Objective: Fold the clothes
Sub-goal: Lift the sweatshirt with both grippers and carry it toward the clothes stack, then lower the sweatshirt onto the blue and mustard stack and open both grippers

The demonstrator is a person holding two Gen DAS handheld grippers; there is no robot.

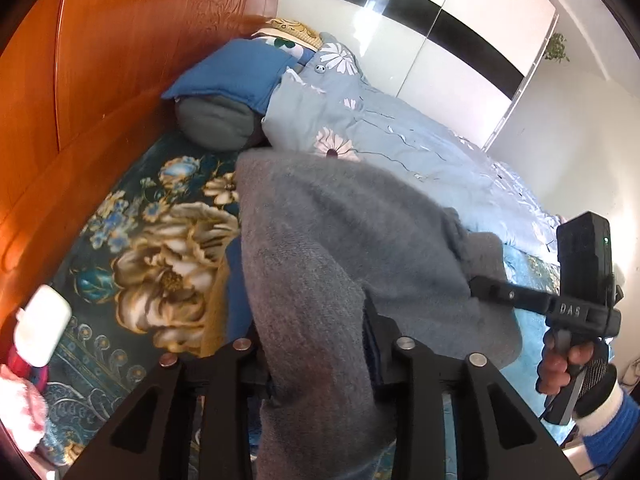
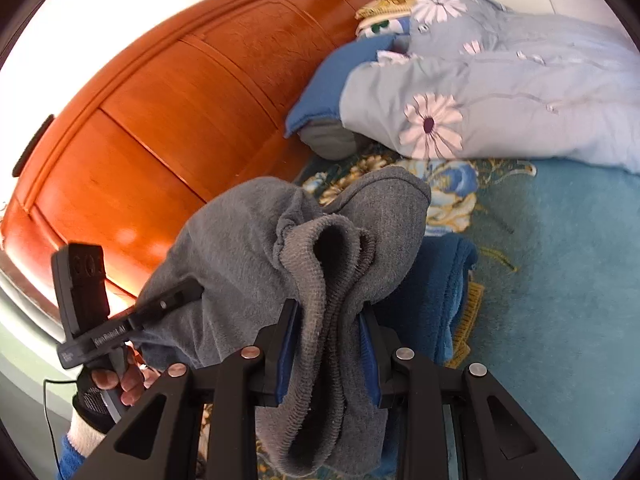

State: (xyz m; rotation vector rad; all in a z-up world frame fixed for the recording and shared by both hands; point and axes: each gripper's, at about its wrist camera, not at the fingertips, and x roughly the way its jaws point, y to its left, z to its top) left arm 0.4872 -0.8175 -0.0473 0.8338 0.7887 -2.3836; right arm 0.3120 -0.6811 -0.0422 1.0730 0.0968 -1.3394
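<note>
Garment-carrying step, I judge: grey sweater (image 2: 256,240) hangs between both grippers above the bed (image 2: 560,280). Right gripper (image 2: 328,344) jaws pinch its ribbed hem; left gripper (image 1: 316,340) jaws also hold cloth. Next: lay it flat, spread for folding.

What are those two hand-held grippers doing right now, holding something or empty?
Left hand-held gripper: closed on the grey garment.
Right hand-held gripper: closed on the same grey garment, gripping its ribbed edge.
</note>
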